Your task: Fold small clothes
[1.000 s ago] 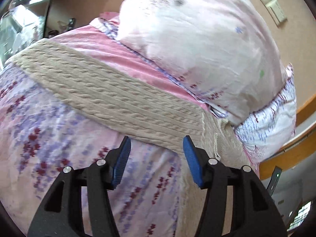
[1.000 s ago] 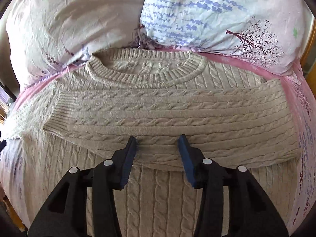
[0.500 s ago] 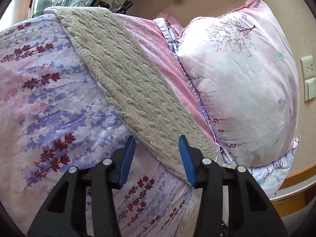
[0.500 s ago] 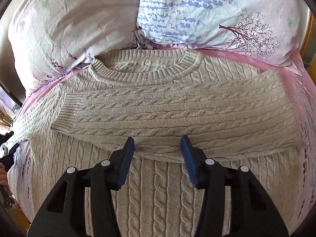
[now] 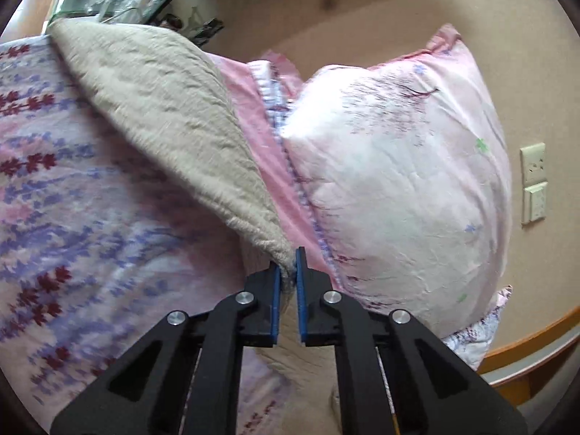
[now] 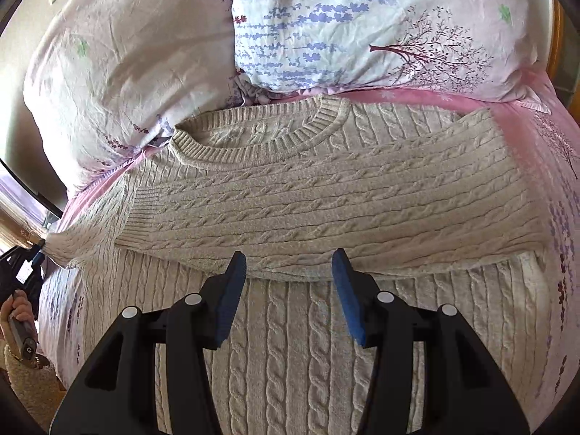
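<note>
Two grippers work a cream cable-knit sweater (image 6: 326,199) spread on a floral bedspread (image 5: 72,217) below two pillows (image 6: 362,25): left gripper (image 5: 288,272) pinches its sleeve end, right gripper (image 6: 288,282) hovers spread above the folded sleeve.

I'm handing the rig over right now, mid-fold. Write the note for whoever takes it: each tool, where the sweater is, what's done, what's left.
Left tool: shut on the end of the sweater's unfolded sleeve, which stretches away across the floral bedspread.
Right tool: open, holding nothing, hovering over the sweater at the lower edge of the folded sleeve.
Sweater lies flat, front up, collar toward the two pillows.
Done: one sleeve folded across the chest.
Left: probably carry the gripped sleeve over the body, then fold the body itself.
</note>
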